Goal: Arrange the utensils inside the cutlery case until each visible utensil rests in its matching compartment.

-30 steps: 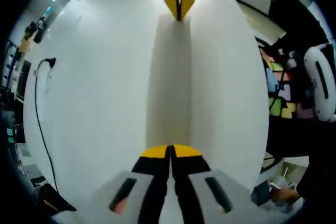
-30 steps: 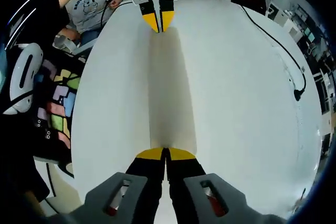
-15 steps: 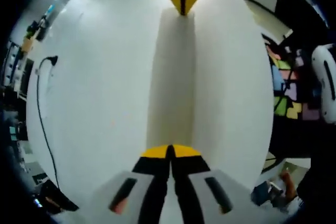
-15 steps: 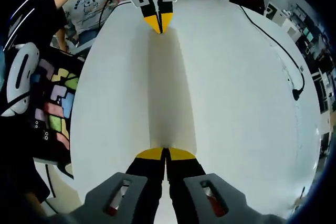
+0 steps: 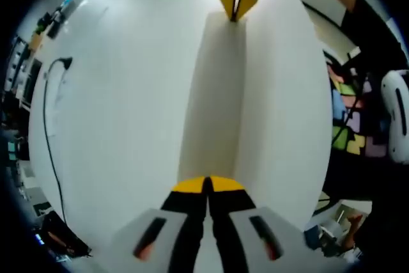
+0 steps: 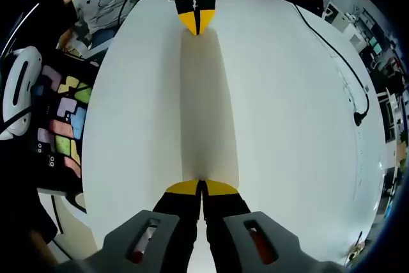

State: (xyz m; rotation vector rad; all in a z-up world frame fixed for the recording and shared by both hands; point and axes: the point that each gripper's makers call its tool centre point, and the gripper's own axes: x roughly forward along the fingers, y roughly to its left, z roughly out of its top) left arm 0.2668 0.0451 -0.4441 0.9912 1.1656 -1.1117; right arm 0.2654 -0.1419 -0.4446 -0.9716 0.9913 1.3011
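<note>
White table (image 5: 115, 126) under both your grippers. Your left gripper (image 5: 208, 185) has its jaws clenched together, gripping nothing; your right gripper (image 6: 200, 187) likewise. They face each other along a pale strip (image 6: 204, 107), tips well apart. Black cable (image 5: 46, 119) lies near the table edge. Cutlery case and utensils: can't tell where.

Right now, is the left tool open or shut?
Shut: the left tool's yellow tips meet with no gap above the white table.
</note>
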